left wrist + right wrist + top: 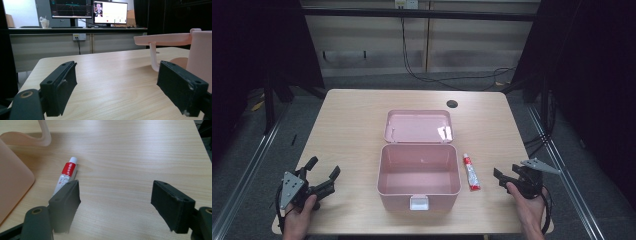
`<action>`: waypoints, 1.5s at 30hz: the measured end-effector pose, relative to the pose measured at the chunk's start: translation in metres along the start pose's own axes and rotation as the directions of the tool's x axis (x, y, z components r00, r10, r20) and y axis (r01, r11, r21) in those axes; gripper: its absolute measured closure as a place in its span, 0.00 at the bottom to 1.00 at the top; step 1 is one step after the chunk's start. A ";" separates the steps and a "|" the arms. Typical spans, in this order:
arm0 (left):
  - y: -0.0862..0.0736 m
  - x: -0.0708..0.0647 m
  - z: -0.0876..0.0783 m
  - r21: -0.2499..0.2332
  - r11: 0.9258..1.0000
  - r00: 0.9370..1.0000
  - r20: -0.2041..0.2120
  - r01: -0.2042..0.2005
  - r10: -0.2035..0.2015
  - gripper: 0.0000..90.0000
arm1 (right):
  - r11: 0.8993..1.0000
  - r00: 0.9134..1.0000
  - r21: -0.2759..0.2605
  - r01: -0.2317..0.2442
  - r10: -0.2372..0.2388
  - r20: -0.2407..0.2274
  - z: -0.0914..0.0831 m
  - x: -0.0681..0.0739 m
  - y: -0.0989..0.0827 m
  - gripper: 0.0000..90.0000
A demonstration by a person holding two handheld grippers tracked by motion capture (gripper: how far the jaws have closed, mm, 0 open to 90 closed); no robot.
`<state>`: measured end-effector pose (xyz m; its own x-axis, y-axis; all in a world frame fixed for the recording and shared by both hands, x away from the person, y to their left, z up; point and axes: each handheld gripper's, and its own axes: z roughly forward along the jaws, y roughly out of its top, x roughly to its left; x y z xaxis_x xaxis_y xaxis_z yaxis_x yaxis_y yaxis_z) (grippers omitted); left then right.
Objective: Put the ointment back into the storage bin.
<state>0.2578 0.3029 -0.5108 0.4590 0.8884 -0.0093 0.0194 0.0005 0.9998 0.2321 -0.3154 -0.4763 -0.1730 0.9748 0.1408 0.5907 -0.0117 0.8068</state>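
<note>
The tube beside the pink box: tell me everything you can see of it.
The tube is small and white with a red band and a white cap, print unreadable. It lies flat on the table, just right of the open pink box, apart from it, cap pointing away from the person. The right gripper sits open near it, not touching.

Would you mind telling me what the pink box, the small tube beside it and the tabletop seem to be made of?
Pink box: likely moulded plastic, smooth with a slight sheen; its open lid catches a bright reflection.
Tube: probably soft plastic or laminate, glossy, with a white cap and a printed red band.
Tabletop: pale wood grain, possibly laminate, matte.
</note>
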 end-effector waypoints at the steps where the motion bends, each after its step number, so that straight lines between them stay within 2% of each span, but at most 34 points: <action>1: 0.000 0.000 0.000 -0.003 1.000 1.000 0.000 0.004 -0.004 0.17 | 1.000 1.000 0.006 -0.005 0.005 -0.016 0.000 0.000 0.000 0.25; 7: 0.000 0.000 0.000 -0.003 1.000 1.000 0.000 0.004 -0.004 0.17 | 1.000 0.999 0.015 0.002 -0.001 -0.054 -0.002 0.000 0.002 0.29; 12: 0.000 0.000 0.000 -0.003 1.000 1.000 0.001 0.004 -0.004 0.17 | 1.000 0.998 0.025 0.000 0.002 -0.061 -0.004 -0.001 0.005 0.29; 14: 0.000 0.000 0.000 -0.003 1.000 1.000 0.001 0.003 -0.003 0.18 | 0.999 0.998 0.039 0.004 -0.002 -0.059 -0.006 -0.001 0.007 0.30; 17: 0.000 0.000 0.000 -0.003 1.000 1.000 0.003 0.004 -0.004 0.18 | 0.998 0.998 0.059 0.001 0.002 -0.066 -0.007 -0.001 0.008 0.36; 18: 0.000 0.000 0.000 -0.003 1.000 1.000 0.004 0.004 -0.004 0.18 | 0.996 0.996 0.086 -0.006 0.013 -0.088 -0.008 -0.001 0.009 0.39; 22: 0.000 0.000 0.000 -0.003 1.000 1.000 0.004 0.004 -0.004 0.18 | 0.995 0.995 0.095 -0.012 0.021 -0.095 -0.012 0.001 0.014 0.39; 24: 0.000 0.000 0.000 -0.003 1.000 1.000 0.004 0.003 -0.003 0.18 | 0.995 0.995 0.098 0.003 0.007 -0.098 -0.015 0.004 0.020 0.39; 28: 0.000 0.000 0.000 -0.003 1.000 1.000 0.001 0.002 -0.002 0.17 | 0.991 0.991 0.130 0.039 -0.022 -0.132 -0.018 0.013 0.031 0.37; 30: 0.000 -0.001 0.000 -0.002 1.000 1.000 -0.005 0.002 -0.002 0.18 | 0.990 0.989 0.136 0.035 -0.014 -0.148 -0.018 0.014 0.034 0.37; 32: 0.000 0.000 -0.001 0.002 1.000 1.000 -0.005 -0.005 0.005 0.18 | 0.987 0.987 0.150 0.057 -0.034 -0.157 -0.017 0.021 0.041 0.35; 33: 0.000 -0.001 0.000 -0.004 1.000 1.000 0.001 0.009 -0.009 0.18 | 0.987 0.986 0.149 0.057 -0.032 -0.163 -0.017 0.023 0.043 0.35; 34: 0.000 0.000 0.000 -0.002 1.000 1.000 -0.003 0.002 -0.002 0.18 | 0.987 0.984 0.152 0.057 -0.030 -0.176 -0.016 0.024 0.044 0.35; 40: 0.000 -0.001 0.000 -0.002 1.000 1.000 -0.002 0.004 -0.004 0.18 | 0.974 0.977 0.206 0.097 -0.055 -0.204 -0.006 0.037 0.057 0.42; 43: 0.000 -0.001 0.000 -0.003 1.000 1.000 0.000 0.004 -0.004 0.17 | 0.964 0.973 0.248 0.091 -0.033 -0.229 0.000 0.041 0.065 0.45; 44: 0.000 -0.001 0.000 -0.003 1.000 1.000 0.000 0.004 -0.004 0.17 | 0.963 0.975 0.255 0.092 -0.036 -0.218 0.001 0.043 0.068 0.46; 45: 0.000 0.000 0.000 -0.002 1.000 1.000 -0.002 0.002 -0.002 0.18 | 0.956 0.976 0.273 0.104 -0.045 -0.214 0.003 0.045 0.070 0.46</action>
<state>0.2573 0.3026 -0.5108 0.4569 0.8894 -0.0118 0.0185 0.0038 0.9998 0.2677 -0.2713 -0.4151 -0.3643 0.9040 0.2237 0.7621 0.1513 0.6296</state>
